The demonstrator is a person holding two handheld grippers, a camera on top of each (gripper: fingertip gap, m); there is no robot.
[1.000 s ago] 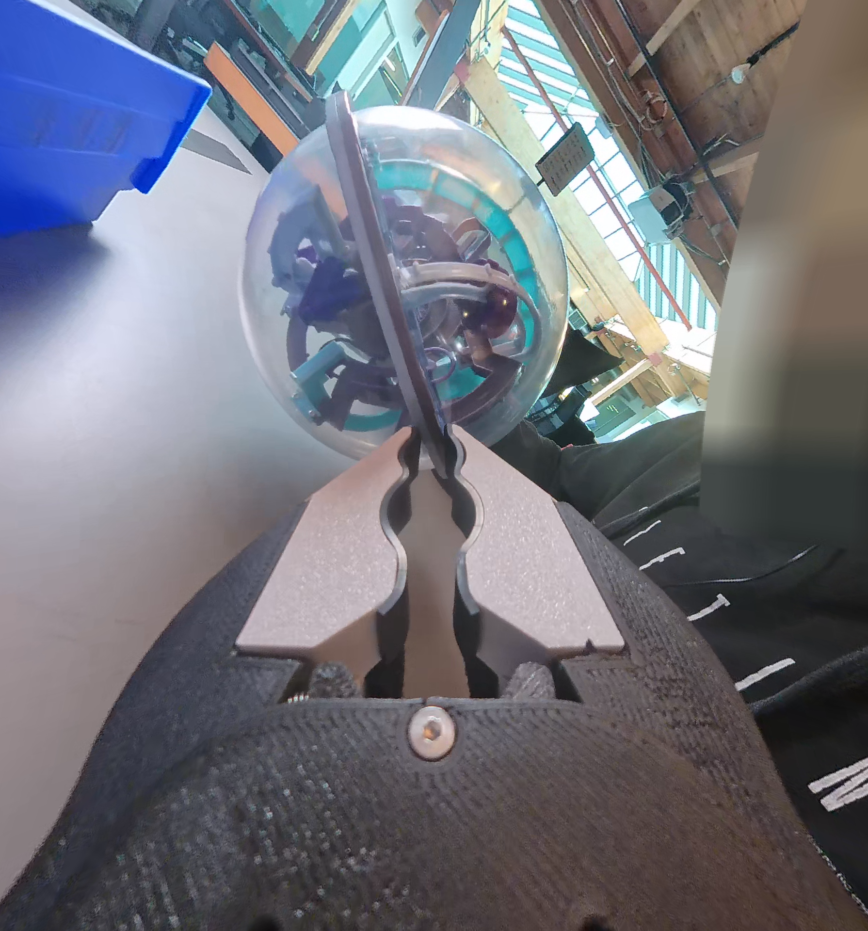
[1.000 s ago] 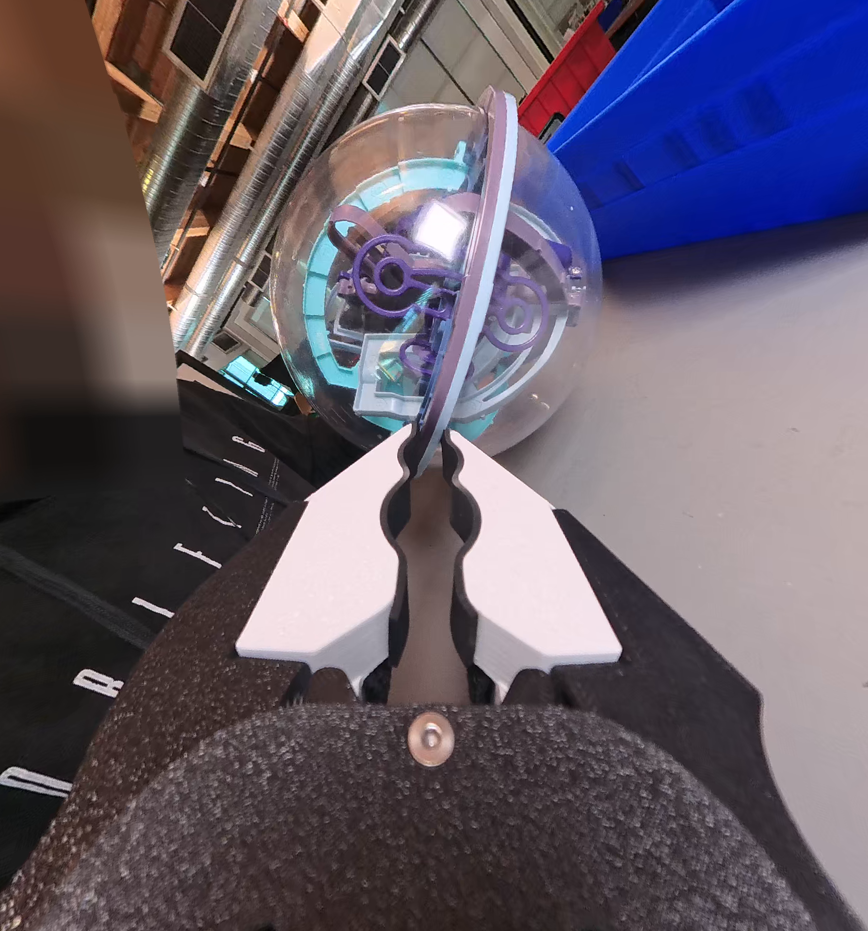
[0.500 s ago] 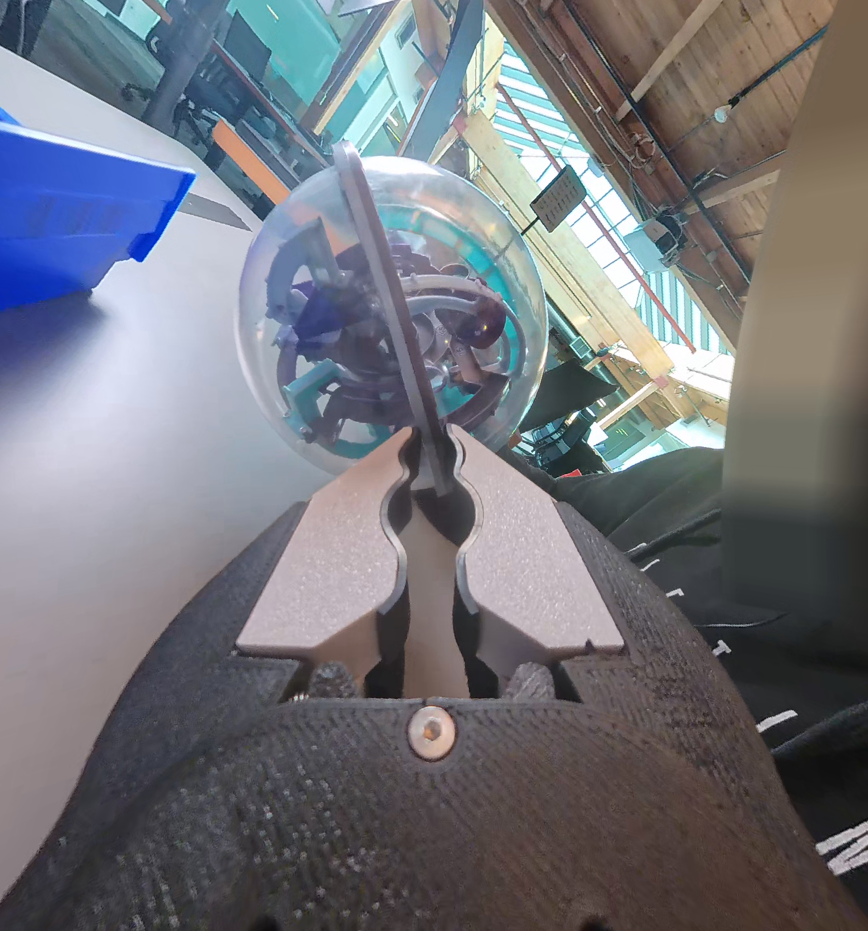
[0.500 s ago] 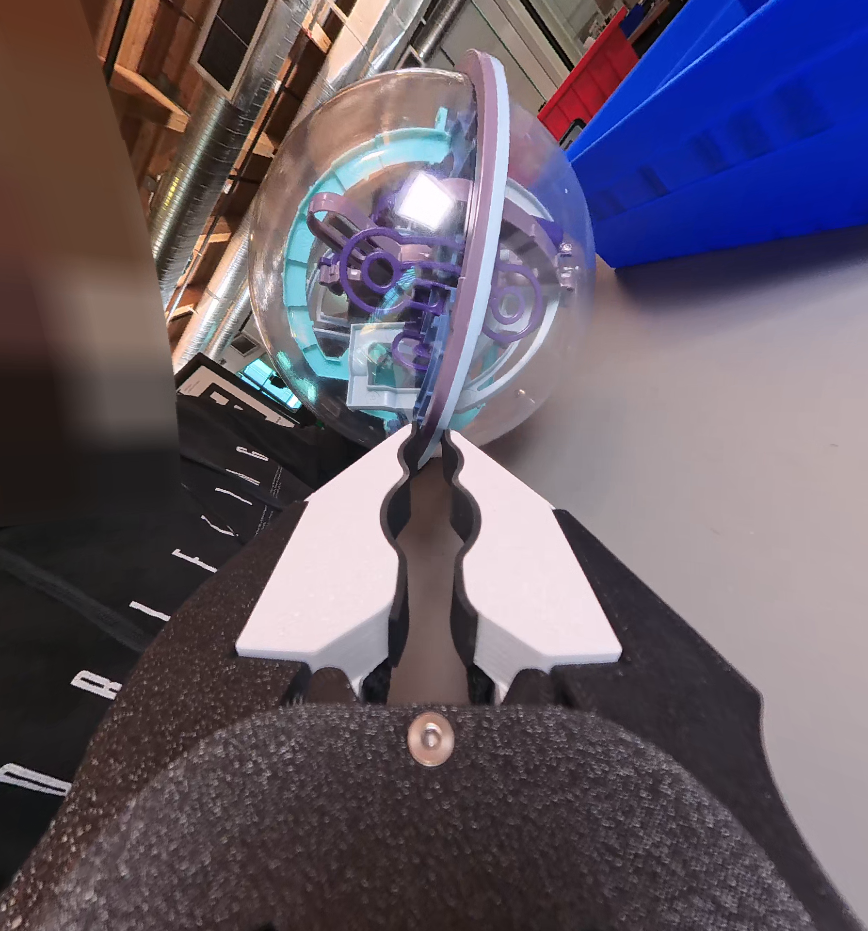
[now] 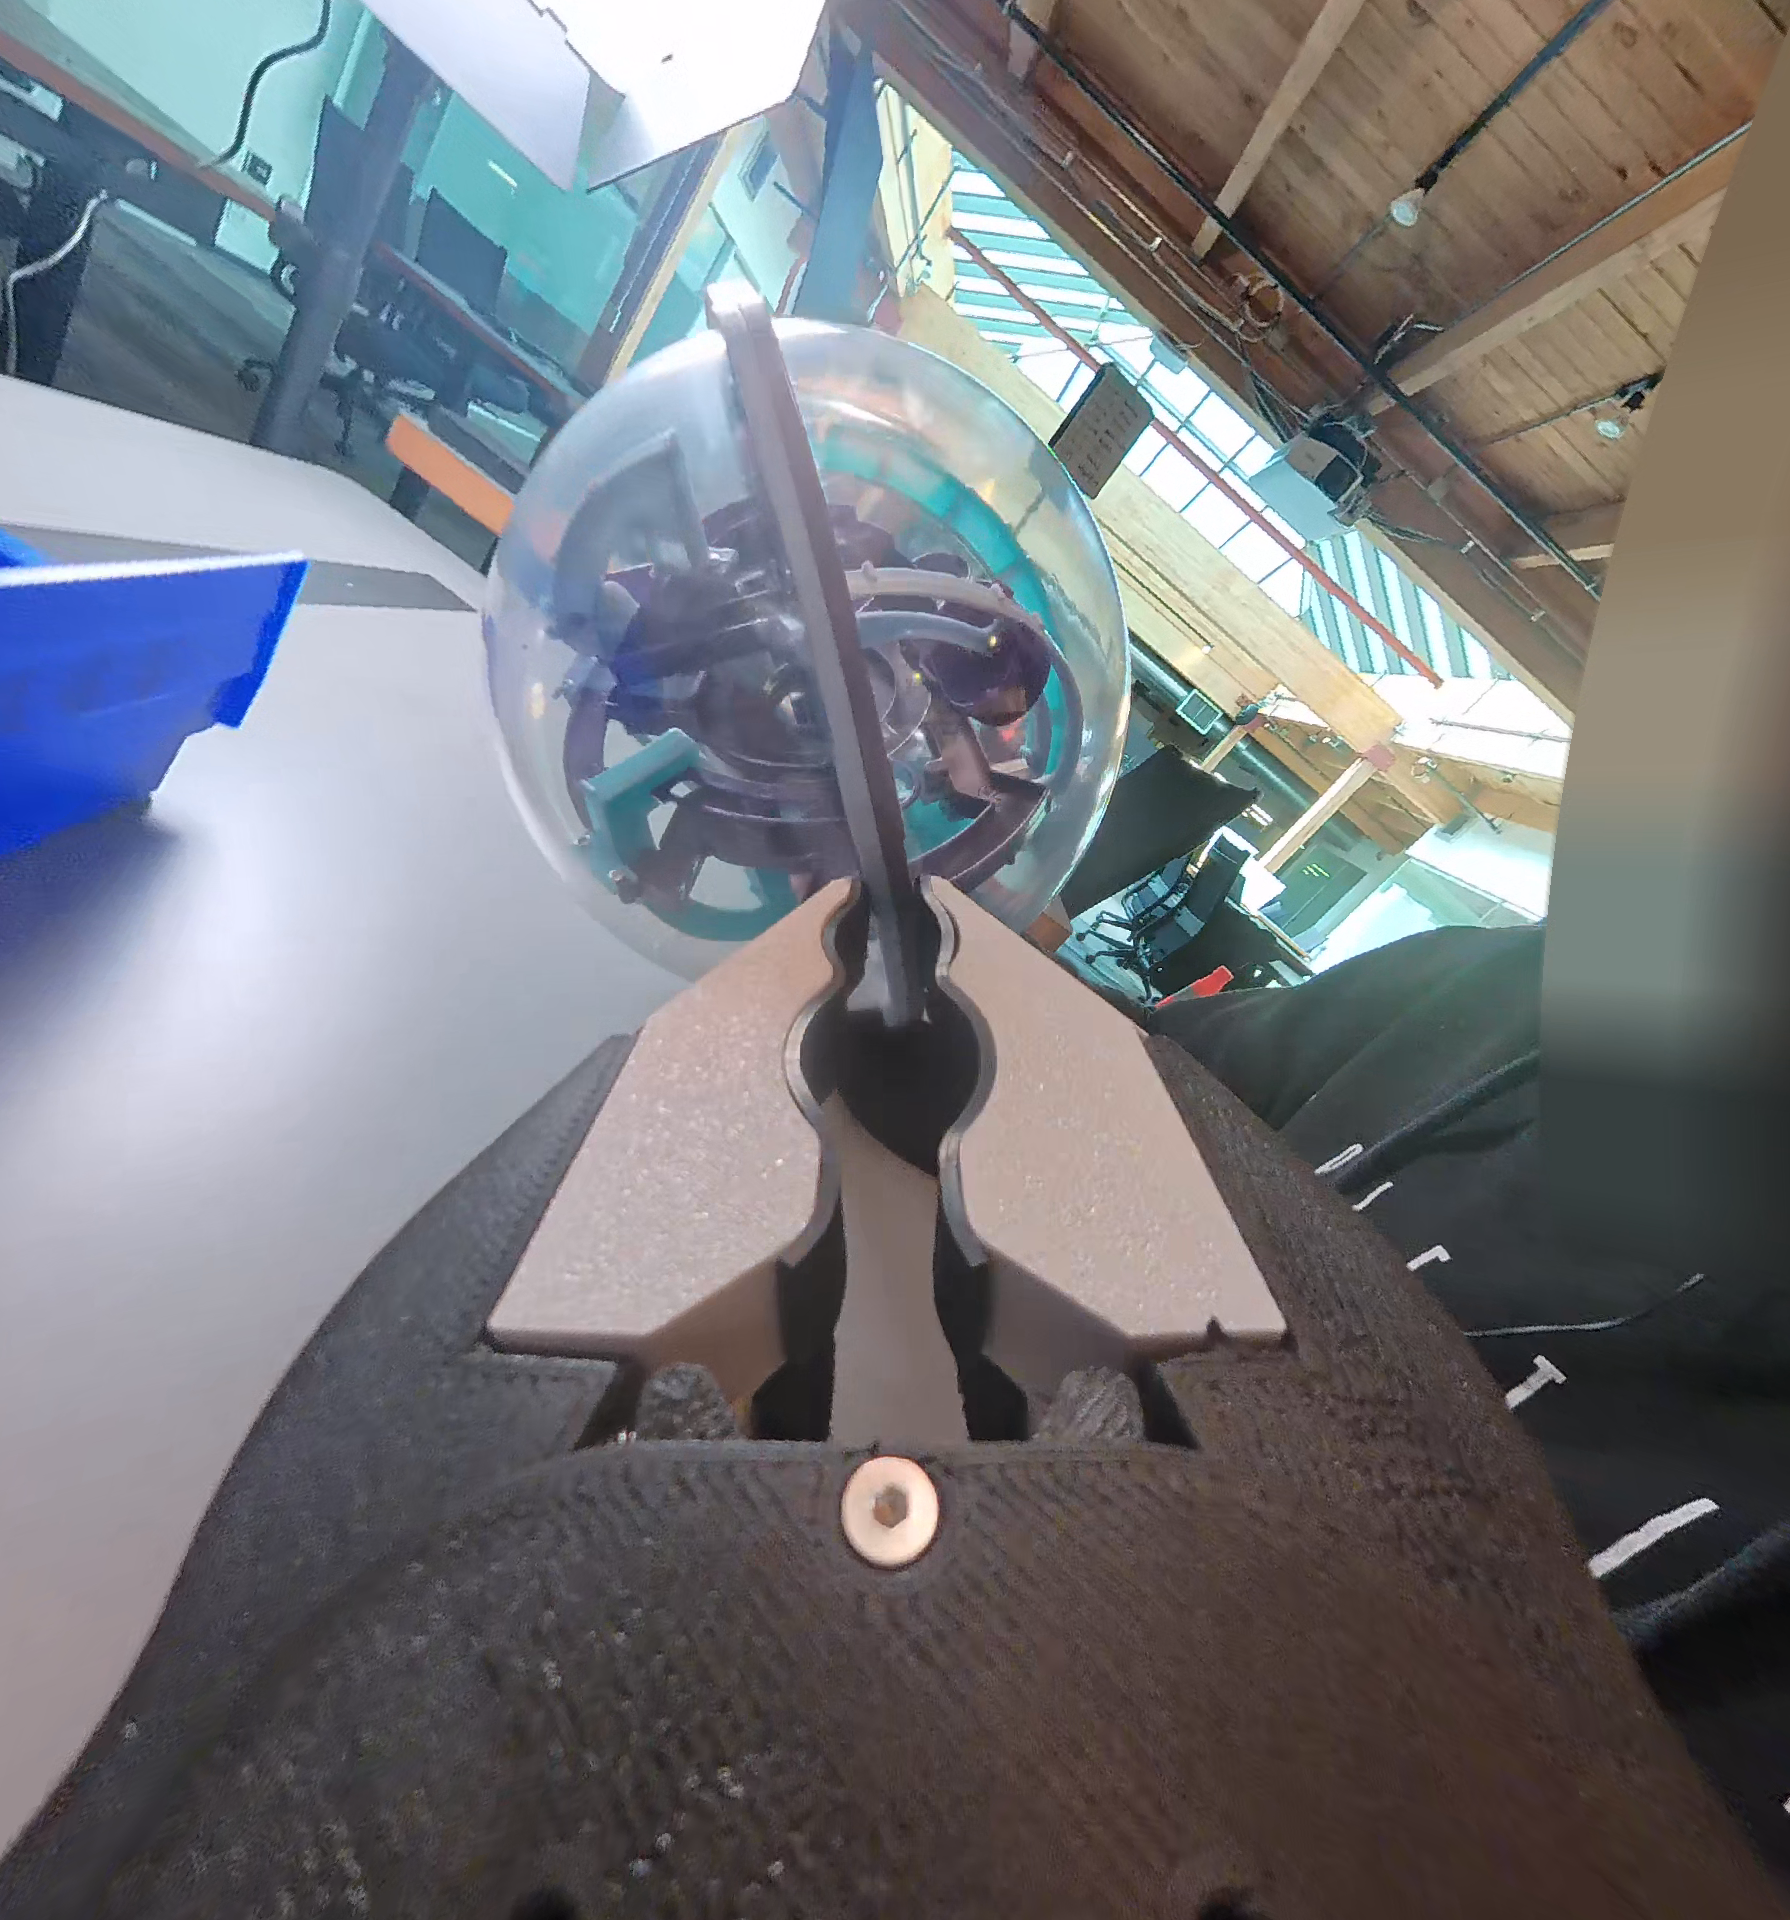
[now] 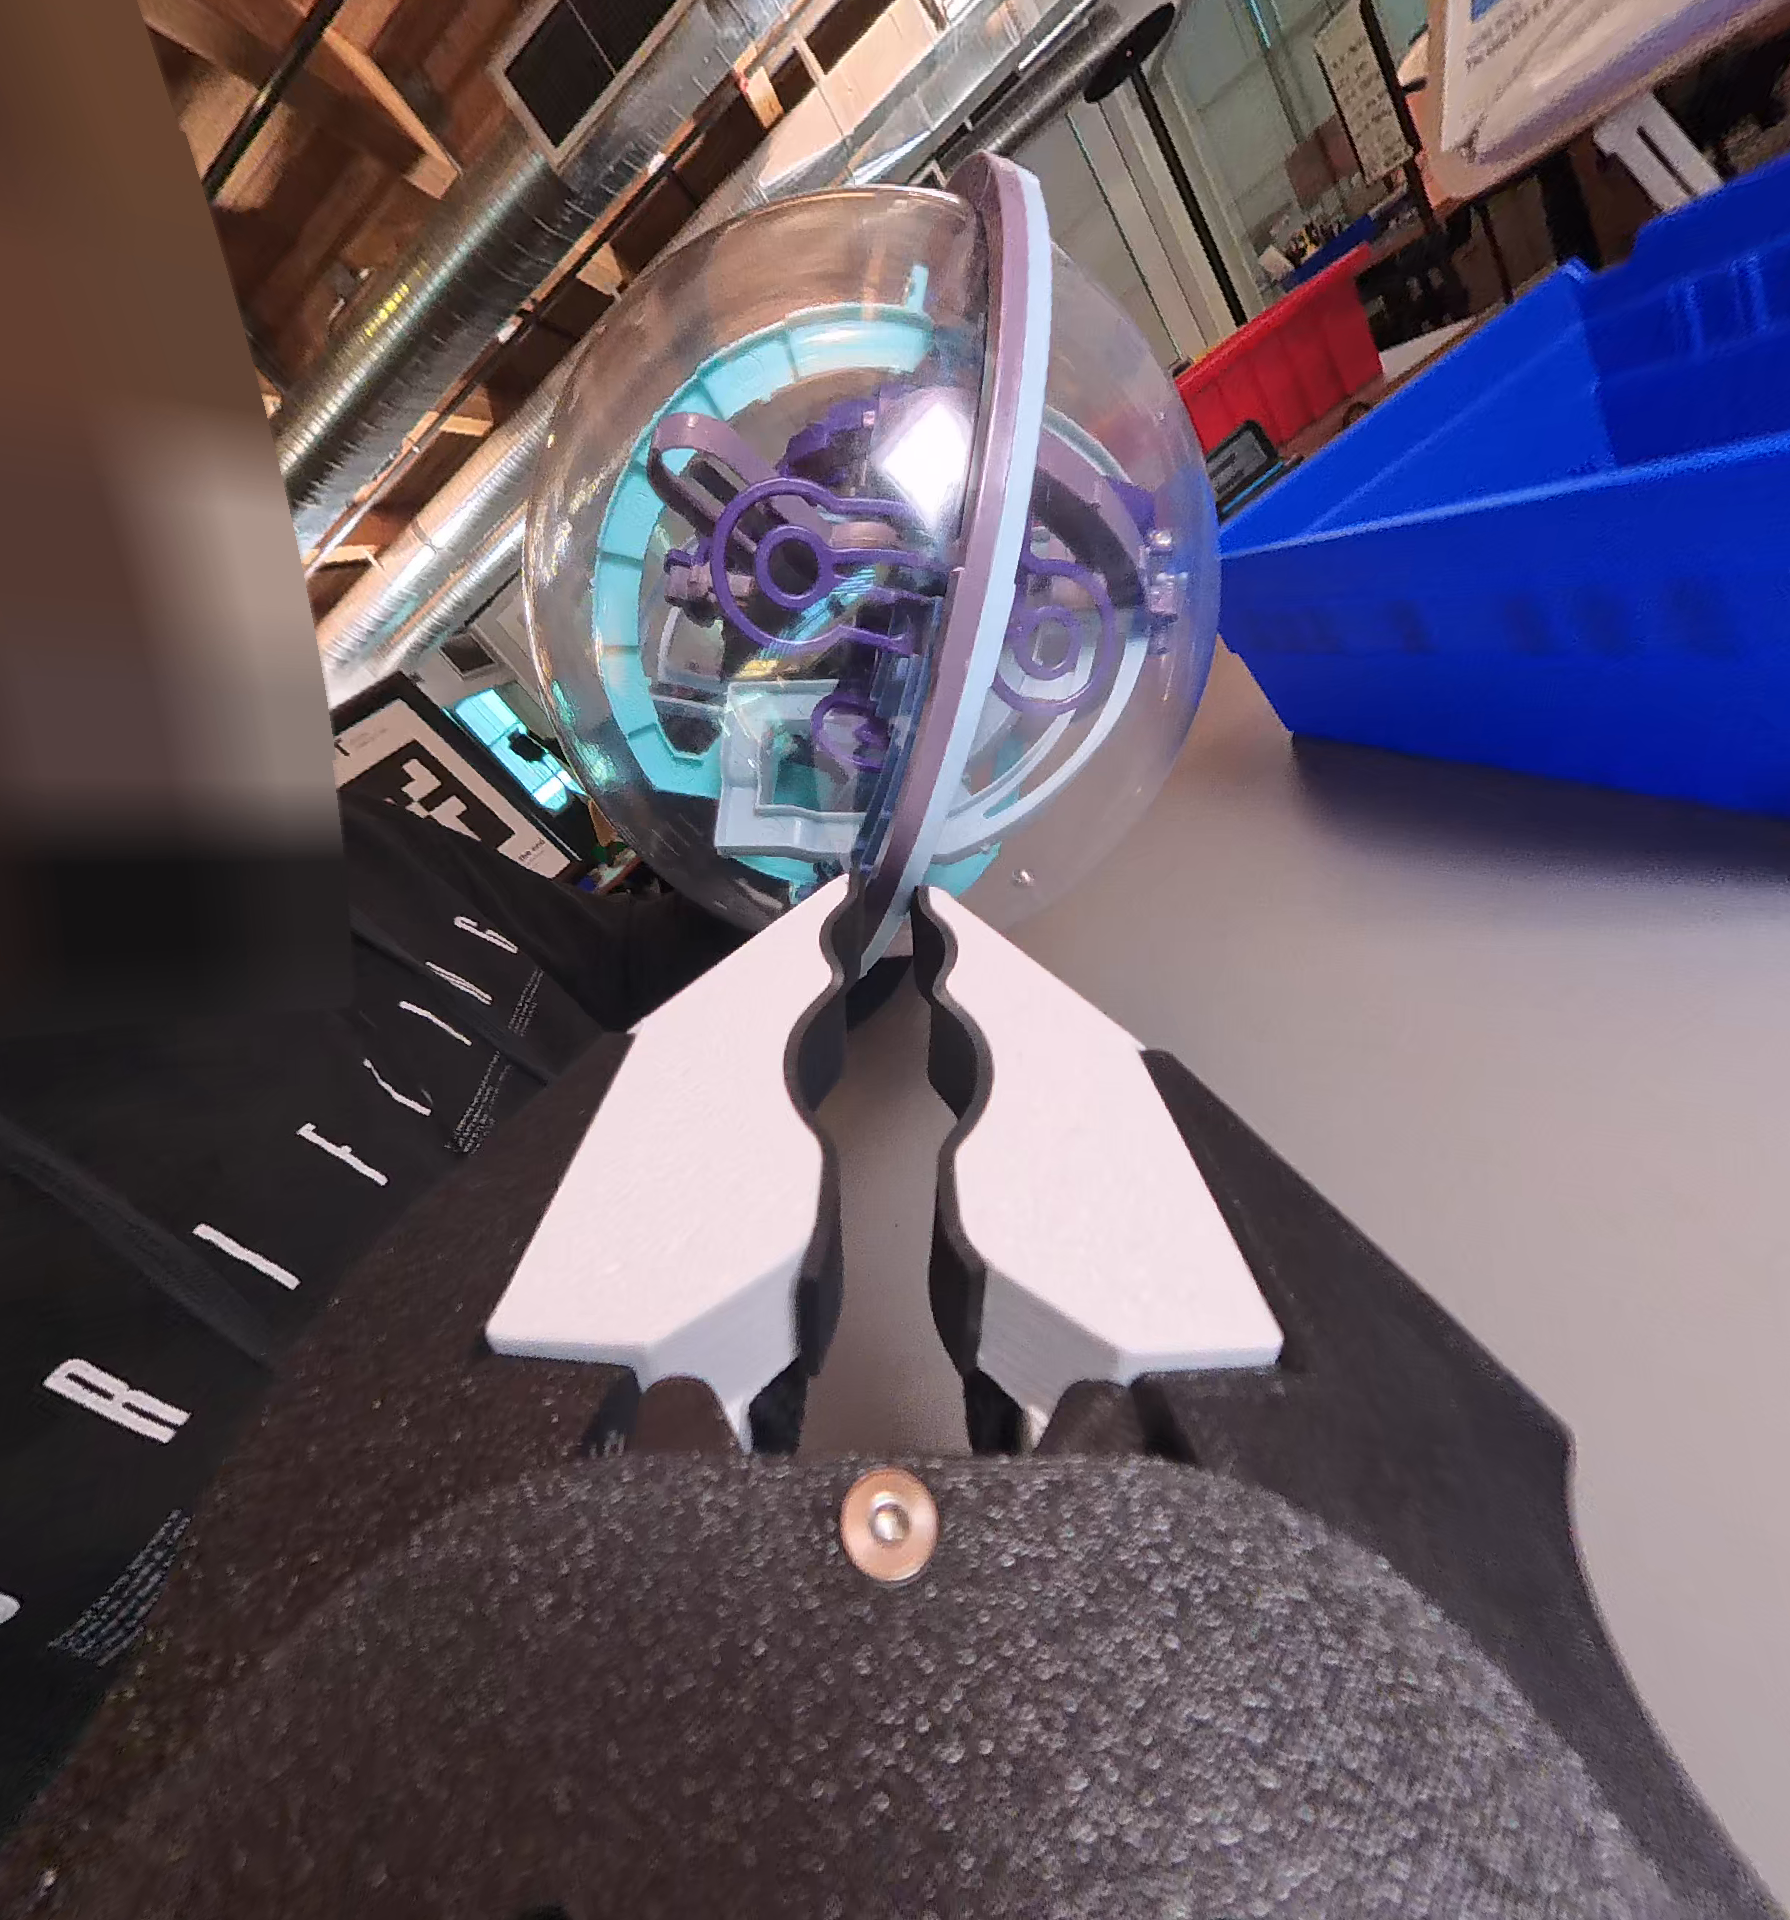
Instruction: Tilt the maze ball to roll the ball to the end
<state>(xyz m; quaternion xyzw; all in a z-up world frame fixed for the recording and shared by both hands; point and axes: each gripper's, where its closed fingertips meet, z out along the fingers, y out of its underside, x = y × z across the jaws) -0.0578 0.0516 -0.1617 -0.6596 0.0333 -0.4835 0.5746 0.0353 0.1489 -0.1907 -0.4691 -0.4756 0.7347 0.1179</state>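
My left tool (image 5: 886,914) is clenched on the dark flat rim of the maze ball (image 5: 662,540), the rim wedged between both fingertips (image 5: 766,966). My right tool (image 6: 886,914) is clenched on that same rim from the opposite side, with the purple and pale band running down between its white fingertips (image 6: 1016,966). The ball sits straight ahead of each tool, touching the tips, rim leaning a little off upright in both views. Clear shell, teal ring tracks, purple loops and grey ramps inside; I can't pick out the small ball inside. Grey worktop (image 5: 195,1039) lies below and left of my left tool, and below and right of my right tool (image 6: 1442,1143). Black clothing with white lettering (image 6: 143,1247) is just left of my right tool and right of my left tool. Farther off, a blue bin (image 5: 60,675) is left of the ball in the left view, blue bins (image 6: 1597,520) right of it in the right view, and a red bin (image 6: 1286,353) behind them.
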